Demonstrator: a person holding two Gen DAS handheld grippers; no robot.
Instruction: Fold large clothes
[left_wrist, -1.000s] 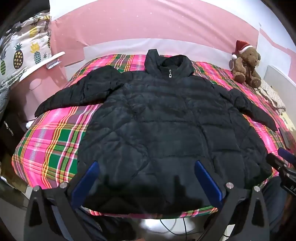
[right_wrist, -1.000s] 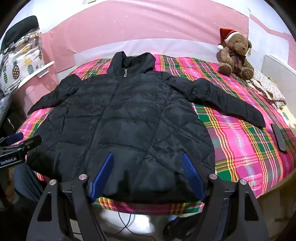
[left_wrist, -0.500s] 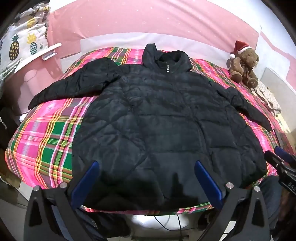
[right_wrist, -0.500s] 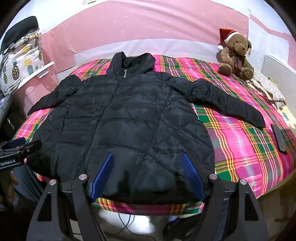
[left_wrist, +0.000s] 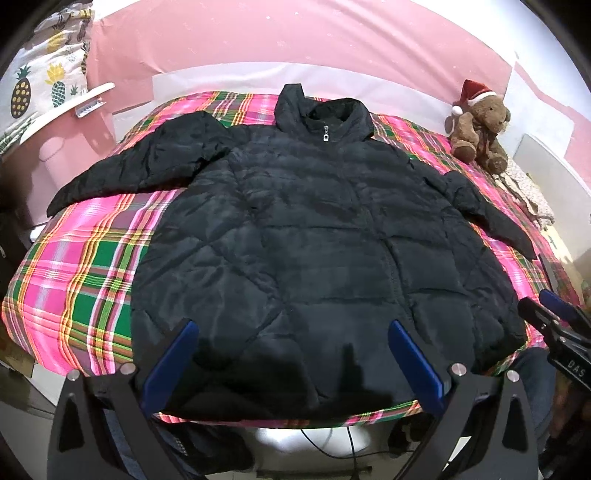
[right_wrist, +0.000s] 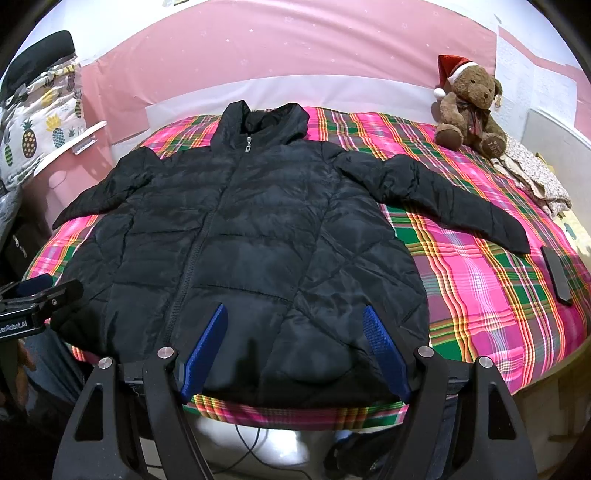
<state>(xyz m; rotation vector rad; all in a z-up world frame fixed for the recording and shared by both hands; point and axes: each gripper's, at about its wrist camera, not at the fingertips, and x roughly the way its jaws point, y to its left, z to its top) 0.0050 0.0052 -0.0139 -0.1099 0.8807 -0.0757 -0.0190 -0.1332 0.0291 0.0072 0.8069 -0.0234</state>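
Blue fingers spread wide and holding nothing, the left gripper and right gripper hover side by side at the near hem of a black jacket lying flat, zipped, sleeves out, on a plaid bed. Folding cleanly probably starts with a sleeve pinched near its cuff.

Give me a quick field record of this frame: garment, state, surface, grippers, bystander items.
garment: black quilted puffer jacket, zipped, collar away from the camera
state: spread flat, front up, both sleeves out to the sides, no fold yet
surface: pink-green plaid bedspread
left gripper: open, near the hem, holding nothing
right gripper: open, near the hem, holding nothing
bystander items: teddy bear in Santa hat at far right corner; dark phone on right edge of bed; floral cloth beside the bear
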